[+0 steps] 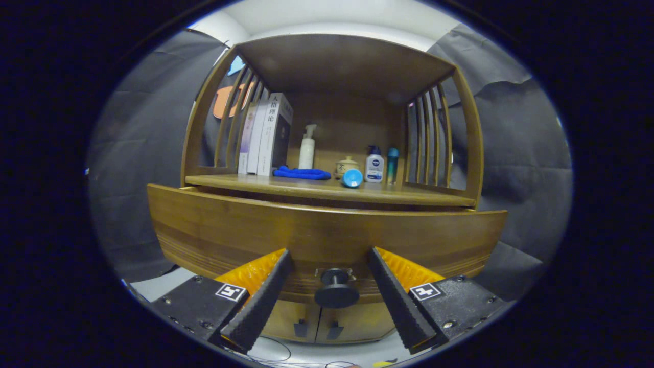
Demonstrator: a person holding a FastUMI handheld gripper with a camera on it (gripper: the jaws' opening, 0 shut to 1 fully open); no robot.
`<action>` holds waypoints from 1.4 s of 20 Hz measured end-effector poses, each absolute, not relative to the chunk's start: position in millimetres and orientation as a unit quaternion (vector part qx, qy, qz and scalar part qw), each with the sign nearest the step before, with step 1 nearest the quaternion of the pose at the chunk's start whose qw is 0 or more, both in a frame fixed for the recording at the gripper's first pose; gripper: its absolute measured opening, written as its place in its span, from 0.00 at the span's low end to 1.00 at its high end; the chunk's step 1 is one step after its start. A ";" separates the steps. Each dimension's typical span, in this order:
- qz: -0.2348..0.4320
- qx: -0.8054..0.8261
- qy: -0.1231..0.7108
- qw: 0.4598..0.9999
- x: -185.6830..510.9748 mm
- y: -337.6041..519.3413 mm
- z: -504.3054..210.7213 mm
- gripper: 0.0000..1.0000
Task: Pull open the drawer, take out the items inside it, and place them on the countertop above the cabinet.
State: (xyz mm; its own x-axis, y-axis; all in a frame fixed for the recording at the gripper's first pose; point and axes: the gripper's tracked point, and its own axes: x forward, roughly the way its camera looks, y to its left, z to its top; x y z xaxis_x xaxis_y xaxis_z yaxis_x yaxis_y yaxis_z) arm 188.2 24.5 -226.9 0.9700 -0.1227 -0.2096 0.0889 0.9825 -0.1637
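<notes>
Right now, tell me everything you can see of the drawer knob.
The drawer knob is a dark, round pull with a broad disc head on a narrower stem, fixed through a small metal plate to the wooden drawer front. It looks like dark metal or plastic; which, I cannot tell. It points straight out toward the camera, low on the drawer front and above the two cabinet doors. It sits between the open fingers of the gripper, apart from both; nothing touches it.

Countertop (409, 194) carries books (265, 135), bottles (307, 148), blue cloth (301, 174).
</notes>
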 end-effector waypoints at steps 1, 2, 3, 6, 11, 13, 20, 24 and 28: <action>-0.053 -0.076 0.110 0.990 193.6 24.0 -227.0 1.00; -0.053 -0.076 0.111 0.989 200.5 23.6 -227.6 1.00; -0.054 -0.077 0.113 0.989 206.7 22.5 -228.8 1.00; -0.057 -0.077 0.120 0.988 224.4 21.4 -229.8 1.00; -0.064 -0.074 0.132 0.986 245.0 21.5 -230.5 1.00; -0.065 -0.077 0.123 0.987 246.0 22.0 -231.9 1.00; -0.054 -0.072 0.118 0.989 241.6 29.7 -213.4 1.00; -0.036 -0.072 0.095 0.992 219.1 42.2 -182.6 1.00; -0.010 -0.054 0.080 0.995 182.3 47.5 -155.7 1.00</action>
State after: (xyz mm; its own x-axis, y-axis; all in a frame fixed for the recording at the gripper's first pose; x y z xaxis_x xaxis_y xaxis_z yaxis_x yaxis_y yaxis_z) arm 182.3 47.5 -155.7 0.9870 -0.0276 -0.1583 0.0104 0.9941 -0.1082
